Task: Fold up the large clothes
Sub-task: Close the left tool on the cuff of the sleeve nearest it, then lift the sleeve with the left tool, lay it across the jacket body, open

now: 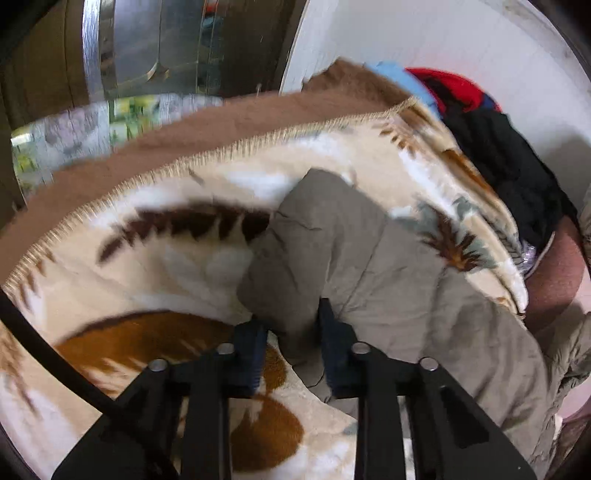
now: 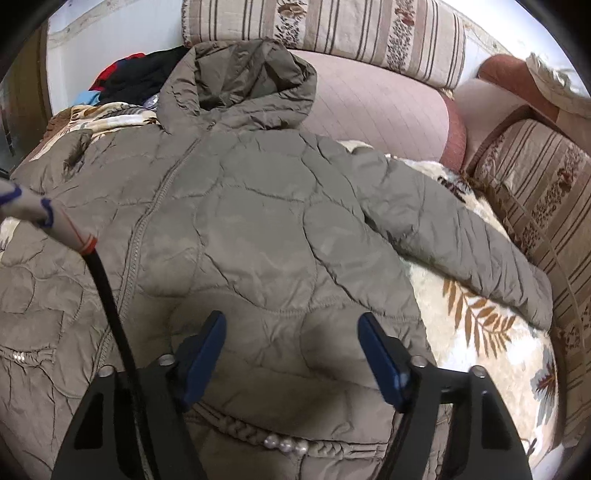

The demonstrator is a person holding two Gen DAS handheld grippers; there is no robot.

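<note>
A grey-brown quilted hooded jacket (image 2: 251, 221) lies spread face up on a cream patterned blanket (image 2: 480, 321), hood toward the back, one sleeve (image 2: 461, 236) stretched out to the right. My right gripper (image 2: 291, 332) is open above the jacket's lower front, holding nothing. In the left wrist view my left gripper (image 1: 291, 317) is closed on the cuff end of the jacket's other sleeve (image 1: 332, 251), which lies over the blanket (image 1: 147, 266).
A pile of black, red and blue clothes (image 1: 480, 122) sits at the blanket's far edge, also in the right wrist view (image 2: 140, 77). Striped sofa cushions (image 2: 332, 29) (image 2: 535, 192) border the back and right. A black cable (image 2: 110, 306) crosses the jacket's left side.
</note>
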